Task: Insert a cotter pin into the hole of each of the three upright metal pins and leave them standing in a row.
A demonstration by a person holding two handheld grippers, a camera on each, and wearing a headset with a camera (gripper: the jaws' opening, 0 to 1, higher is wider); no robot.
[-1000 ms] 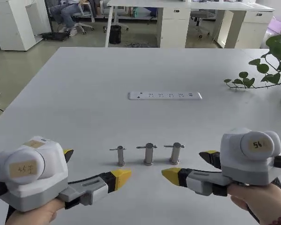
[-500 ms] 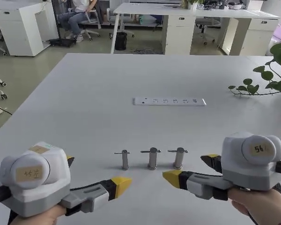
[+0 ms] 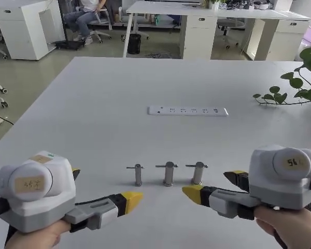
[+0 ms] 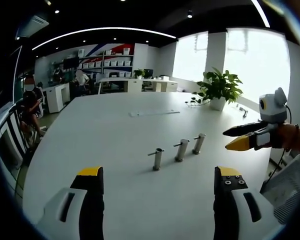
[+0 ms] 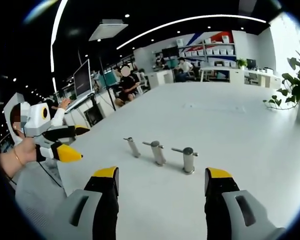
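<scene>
Open-jawed left hand-held gripper (image 3: 103, 185) and right hand-held gripper (image 3: 212, 183), both empty, low over the tabletop (image 3: 93, 114); three pins upright in a row.
Left pin (image 3: 138, 175), middle pin (image 3: 169, 174) and right pin (image 3: 198, 173) stand between my jaw tips and the power strip (image 3: 187, 111), well apart from the strip. Each has a cotter pin (image 3: 159, 166) lying crosswise through its top. I can't tell if each is pushed fully home. I judge the insertion step done on all three and the task at its end. Next move, as I read it: back both hand-held grippers off without brushing the right pin, which is near my right jaw tip, since a knock could topple it.
</scene>
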